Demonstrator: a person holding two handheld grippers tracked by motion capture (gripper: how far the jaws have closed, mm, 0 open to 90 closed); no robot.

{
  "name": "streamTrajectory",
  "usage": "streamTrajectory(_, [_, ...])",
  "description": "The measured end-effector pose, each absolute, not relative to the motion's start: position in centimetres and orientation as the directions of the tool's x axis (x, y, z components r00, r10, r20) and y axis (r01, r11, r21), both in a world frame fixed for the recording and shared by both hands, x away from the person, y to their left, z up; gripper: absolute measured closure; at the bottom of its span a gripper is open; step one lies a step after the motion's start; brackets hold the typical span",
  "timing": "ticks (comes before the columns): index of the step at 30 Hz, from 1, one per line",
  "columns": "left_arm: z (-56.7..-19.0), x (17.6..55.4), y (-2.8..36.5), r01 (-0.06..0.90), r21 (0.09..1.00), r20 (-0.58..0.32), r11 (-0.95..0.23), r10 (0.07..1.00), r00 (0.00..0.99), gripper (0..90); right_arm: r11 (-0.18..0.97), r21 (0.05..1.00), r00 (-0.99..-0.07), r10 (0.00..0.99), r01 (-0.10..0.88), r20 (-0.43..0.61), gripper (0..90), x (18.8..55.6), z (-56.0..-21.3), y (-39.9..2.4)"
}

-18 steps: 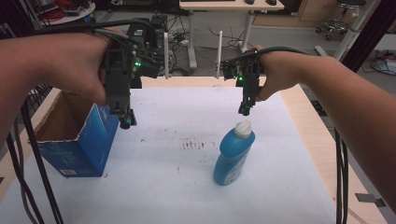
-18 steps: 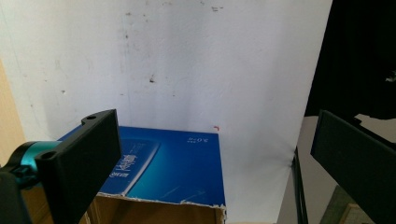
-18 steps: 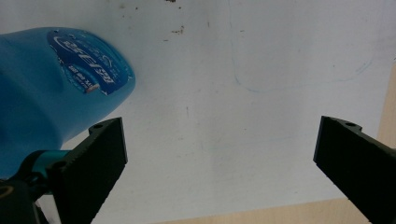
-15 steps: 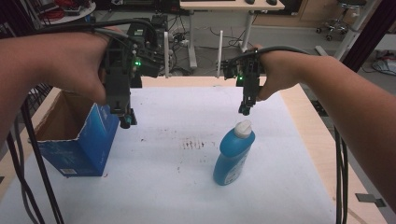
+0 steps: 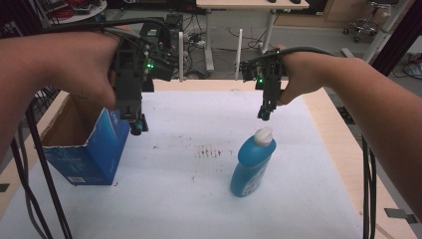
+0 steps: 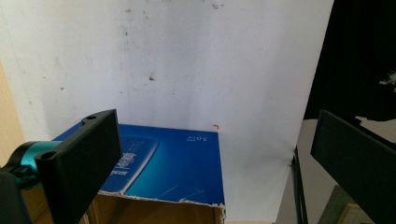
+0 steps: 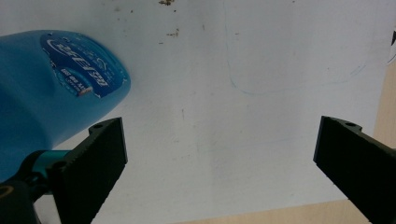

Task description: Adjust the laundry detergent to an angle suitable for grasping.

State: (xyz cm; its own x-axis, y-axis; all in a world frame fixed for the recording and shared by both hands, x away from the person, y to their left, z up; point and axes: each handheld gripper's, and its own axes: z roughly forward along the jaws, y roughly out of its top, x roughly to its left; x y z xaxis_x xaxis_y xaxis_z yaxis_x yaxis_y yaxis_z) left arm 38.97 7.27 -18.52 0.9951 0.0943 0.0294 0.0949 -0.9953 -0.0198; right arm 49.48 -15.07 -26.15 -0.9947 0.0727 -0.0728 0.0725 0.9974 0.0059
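Note:
A blue bottle (image 5: 251,167) with a white cap (image 5: 263,135) stands upright on the white sheet, right of centre. My right gripper (image 5: 264,115) hangs just above and behind the cap, pointing down, apart from it. In the right gripper view its jaws stand wide open (image 7: 219,126), with the blue bottle (image 7: 51,93) at the left, outside them. An open blue cardboard box (image 5: 84,147) sits at the left. My left gripper (image 5: 137,125) hovers over its right wall. The left gripper view has its jaws open (image 6: 212,123) above the blue box (image 6: 173,163), holding nothing.
A white sheet (image 5: 199,204) covers the wooden table (image 5: 341,134), with small dark stains (image 5: 211,152) in the middle. Cables (image 5: 35,164) trail down at the left and at the right (image 5: 367,189). Desks and floor clutter lie beyond the far edge.

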Motion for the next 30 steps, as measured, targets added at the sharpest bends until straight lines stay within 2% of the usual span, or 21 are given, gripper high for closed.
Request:
streamTrajectory(9, [-18.4, 38.6, 7.1, 0.100, -0.015, 0.030, -0.995, 0.099, 0.995, 1.7, 0.998, 0.001, -0.995, 0.063, 0.063, -0.073, 1.9, 49.5, -26.3, -15.1])
streamTrajectory(16, [-18.7, 38.2, 6.9, 0.111, -0.021, 0.049, -0.994, 0.110, 0.993, 1.7, 0.996, -0.006, -0.992, 0.090, 0.091, -0.085, 1.9, 49.6, -26.0, -16.8])
streamTrajectory(24, [-19.4, 36.9, 6.2, 0.124, 0.008, 0.056, -0.992, 0.125, 0.991, 1.7, 0.994, -0.001, -0.990, 0.111, 0.112, -0.091, 1.9, 49.0, -25.6, -19.1])
streamTrajectory(30, [-19.8, 35.8, 5.1, 0.139, 0.081, 0.027, -0.987, 0.142, 0.990, 1.7, 0.992, 0.001, -0.987, 0.129, 0.129, -0.093, 1.9, 48.5, -25.6, -20.4])
